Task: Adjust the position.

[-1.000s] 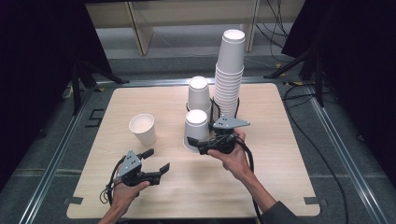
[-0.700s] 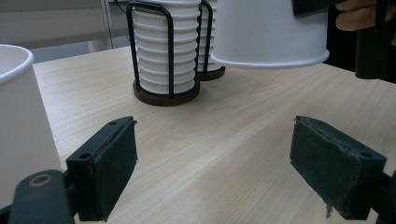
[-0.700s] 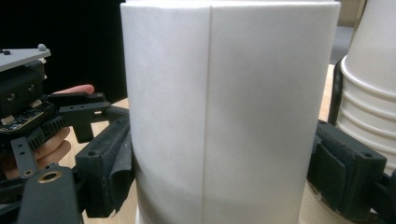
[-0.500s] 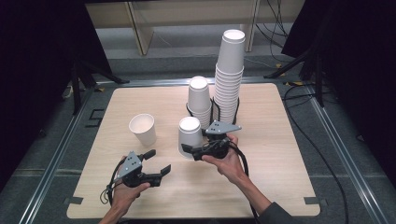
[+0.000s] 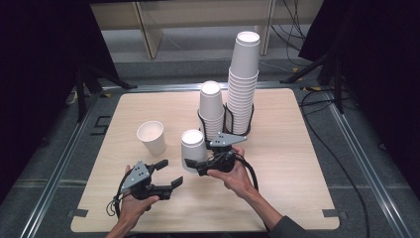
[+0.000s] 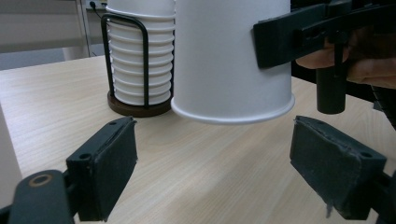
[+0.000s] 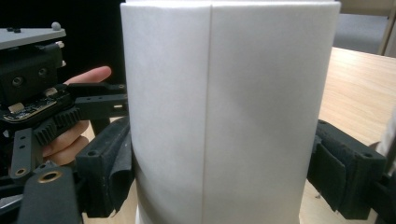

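From the left gripper view I see the inverted cup (image 6: 232,60) lifted clear of the table (image 6: 196,172), its rim in the air. My right gripper (image 5: 194,164) clamps that cup's sides; my left gripper (image 5: 169,174) gapes empty just before it.

Front half of the table (image 5: 297,198) is wide open for my grippers. Further back it's cramped: the short cup stack (image 5: 212,111) and tall cup stack (image 5: 242,89) block the middle, loose cup (image 5: 152,137) blocks left.

The inverted cup's (image 7: 224,112) top and rim are cut off in the right gripper view.
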`<control>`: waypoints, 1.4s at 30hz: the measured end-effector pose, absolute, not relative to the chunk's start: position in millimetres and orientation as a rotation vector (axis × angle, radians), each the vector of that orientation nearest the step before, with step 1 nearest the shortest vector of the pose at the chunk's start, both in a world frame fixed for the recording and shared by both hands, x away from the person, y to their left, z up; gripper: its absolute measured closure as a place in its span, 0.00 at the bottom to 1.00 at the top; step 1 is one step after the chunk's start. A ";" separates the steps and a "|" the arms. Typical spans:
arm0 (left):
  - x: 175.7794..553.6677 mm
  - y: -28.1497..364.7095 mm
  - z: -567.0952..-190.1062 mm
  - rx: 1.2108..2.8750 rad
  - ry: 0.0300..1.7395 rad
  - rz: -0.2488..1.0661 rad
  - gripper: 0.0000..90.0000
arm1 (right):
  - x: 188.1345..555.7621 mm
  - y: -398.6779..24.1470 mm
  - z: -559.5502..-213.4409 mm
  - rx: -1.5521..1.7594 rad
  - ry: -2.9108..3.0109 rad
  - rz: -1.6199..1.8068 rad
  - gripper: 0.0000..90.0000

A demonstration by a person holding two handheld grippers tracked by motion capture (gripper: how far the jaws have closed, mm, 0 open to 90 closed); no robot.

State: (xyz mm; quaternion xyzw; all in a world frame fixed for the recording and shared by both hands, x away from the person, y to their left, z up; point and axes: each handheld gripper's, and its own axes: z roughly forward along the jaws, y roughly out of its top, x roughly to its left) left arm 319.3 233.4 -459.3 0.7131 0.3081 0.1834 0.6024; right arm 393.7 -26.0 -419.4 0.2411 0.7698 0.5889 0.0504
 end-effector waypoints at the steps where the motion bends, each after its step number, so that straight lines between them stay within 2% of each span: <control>1: 318.8 232.4 -459.5 1.650 0.718 0.413 0.16 | 393.0 -24.4 -419.4 0.727 2.339 1.787 0.19; 13: 320.5 228.1 -461.4 1.673 0.732 0.392 0.16 | 384.8 -1.2 -422.8 0.701 2.364 1.810 0.19; 15: 321.8 225.6 -462.9 1.646 0.712 0.380 0.15 | 382.9 1.0 -422.9 0.728 2.371 1.827 0.19; 18: 320.2 224.3 -461.9 1.668 0.739 0.385 0.07 | 379.5 7.7 -422.0 0.682 2.365 1.817 0.19; 23: 321.8 225.1 -461.9 1.655 0.739 0.382 0.04 | 376.8 11.2 -422.2 0.673 2.351 1.838 0.19; 31: 322.8 226.0 -461.4 1.645 0.735 0.365 0.00 | 372.7 16.0 -424.2 0.661 2.369 1.874 0.19; 42: 322.8 227.3 -460.9 1.631 0.748 0.335 0.00 | 368.4 19.1 -426.8 0.652 2.336 1.949 0.19</control>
